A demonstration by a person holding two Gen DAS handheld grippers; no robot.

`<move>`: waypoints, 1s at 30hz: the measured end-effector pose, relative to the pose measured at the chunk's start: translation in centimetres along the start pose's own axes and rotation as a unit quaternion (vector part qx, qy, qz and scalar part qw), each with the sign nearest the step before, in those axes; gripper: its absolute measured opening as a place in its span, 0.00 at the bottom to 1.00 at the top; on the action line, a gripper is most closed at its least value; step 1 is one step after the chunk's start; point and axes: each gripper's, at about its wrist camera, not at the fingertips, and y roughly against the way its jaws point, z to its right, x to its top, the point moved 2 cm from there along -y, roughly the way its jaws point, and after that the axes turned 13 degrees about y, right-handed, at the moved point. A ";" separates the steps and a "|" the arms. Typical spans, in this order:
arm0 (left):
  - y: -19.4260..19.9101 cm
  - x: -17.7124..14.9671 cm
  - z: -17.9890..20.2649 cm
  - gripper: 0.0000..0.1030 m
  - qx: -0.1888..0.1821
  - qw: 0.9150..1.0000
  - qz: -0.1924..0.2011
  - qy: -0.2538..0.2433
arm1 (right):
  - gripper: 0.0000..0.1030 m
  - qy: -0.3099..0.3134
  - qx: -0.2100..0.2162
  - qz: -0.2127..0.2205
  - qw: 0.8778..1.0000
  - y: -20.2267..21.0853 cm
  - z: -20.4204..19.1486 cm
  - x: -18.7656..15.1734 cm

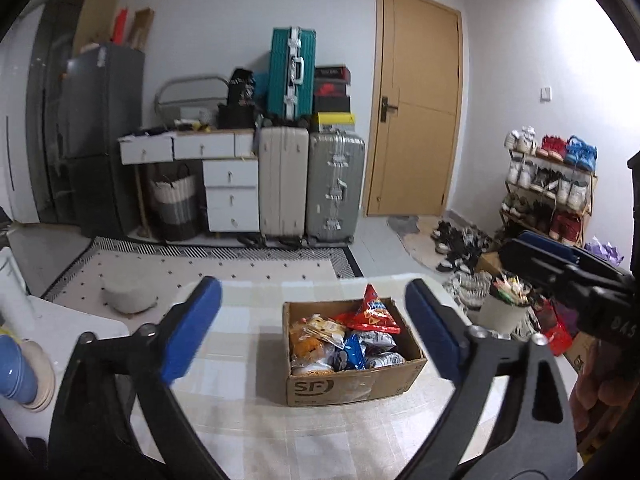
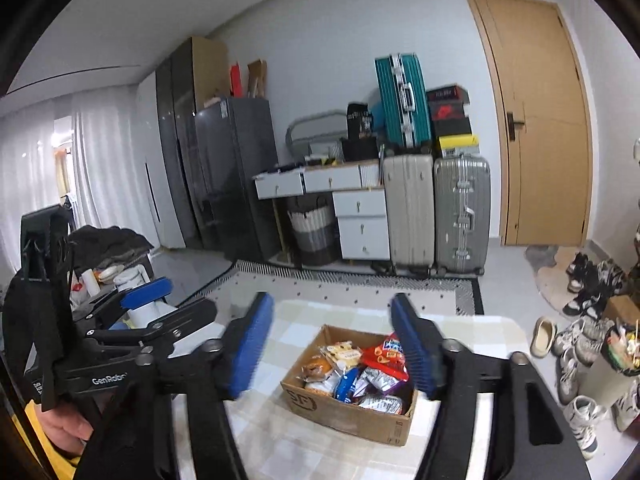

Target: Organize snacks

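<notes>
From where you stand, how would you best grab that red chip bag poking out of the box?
Probably by its pointed top corner, coming from above. The red chip bag leans on the other snacks at the far end of the cardboard box, its tip rising above the rim, so that part is free. Both the left gripper and right gripper are open and empty.

An open brown cardboard box [image 1: 352, 384] sat on the checked tablecloth, filled with assorted snack packets [image 1: 344, 340], a red one uppermost.
</notes>
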 end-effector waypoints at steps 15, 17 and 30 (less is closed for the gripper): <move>14.4 -1.7 -3.1 1.00 0.021 0.997 0.075 0.002 | 0.99 0.049 -0.047 0.125 0.990 14.1 -4.1 -2.1; 15.5 -2.1 -3.6 1.00 0.027 0.996 0.080 0.001 | 0.99 0.044 -0.047 0.128 0.990 14.8 -4.2 -2.8; 16.7 -5.2 -5.7 1.00 0.046 0.996 0.082 0.003 | 0.99 0.055 -0.043 0.104 0.992 13.7 -3.7 -5.3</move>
